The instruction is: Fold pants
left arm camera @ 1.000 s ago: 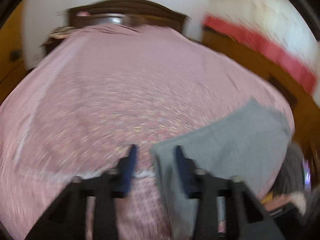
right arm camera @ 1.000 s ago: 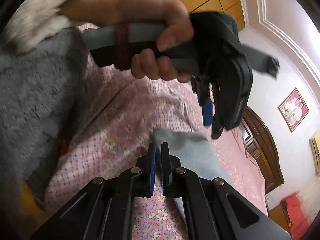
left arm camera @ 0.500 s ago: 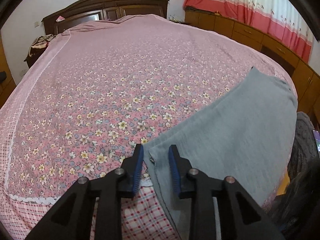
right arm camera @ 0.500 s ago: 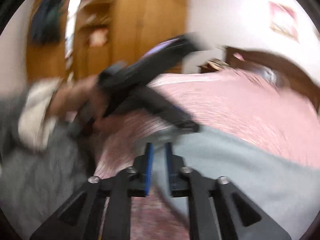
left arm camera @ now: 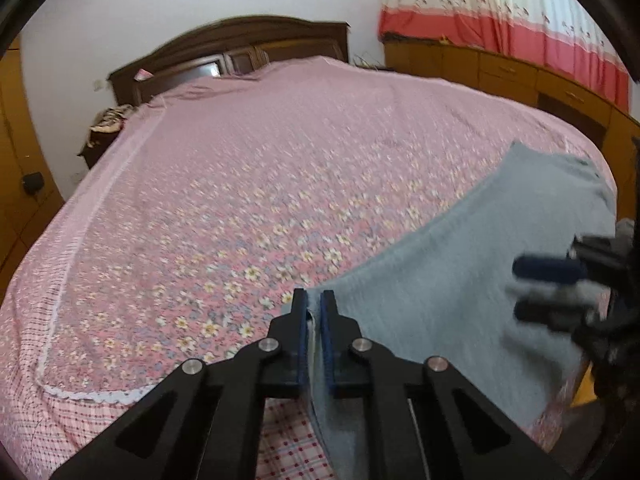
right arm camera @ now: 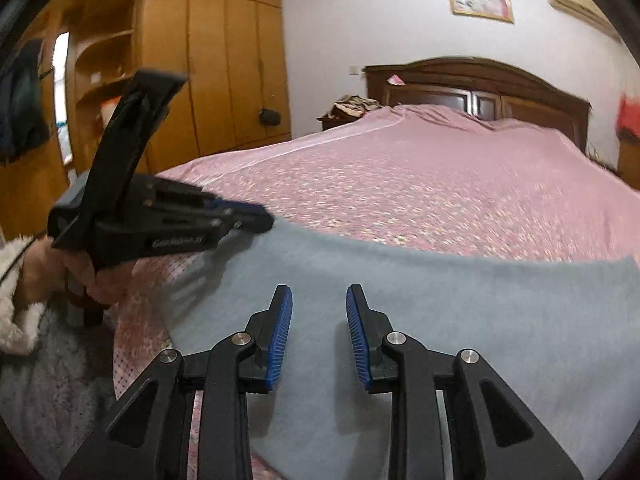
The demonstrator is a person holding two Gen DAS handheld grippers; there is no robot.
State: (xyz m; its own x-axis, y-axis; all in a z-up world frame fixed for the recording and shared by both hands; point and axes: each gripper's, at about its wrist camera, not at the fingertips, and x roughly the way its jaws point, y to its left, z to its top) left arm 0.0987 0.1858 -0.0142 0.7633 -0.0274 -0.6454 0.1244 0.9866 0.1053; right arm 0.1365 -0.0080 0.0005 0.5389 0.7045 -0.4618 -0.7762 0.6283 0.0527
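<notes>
Left gripper point(left arm camera: 314, 312) clamped a corner of the grey knit pants point(right arm camera: 440, 320), which lay at the pink floral bed's point(left arm camera: 240, 180) near edge. Right gripper point(right arm camera: 319, 316) hung released above them. Risk: one-corner pull could drag the pants off the bed.

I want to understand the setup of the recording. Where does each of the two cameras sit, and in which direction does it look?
Left wrist view: sits on the left gripper, faces across the pink floral bedspread toward the headboard; own fingers shut on the grey pants edge; right gripper blurred at right.
Right wrist view: sits on the right gripper, open over the pants, faces headboard and wardrobe; left gripper and the person's hand at left.
Shared: pants, bedspread, headboard, each other's gripper.
</notes>
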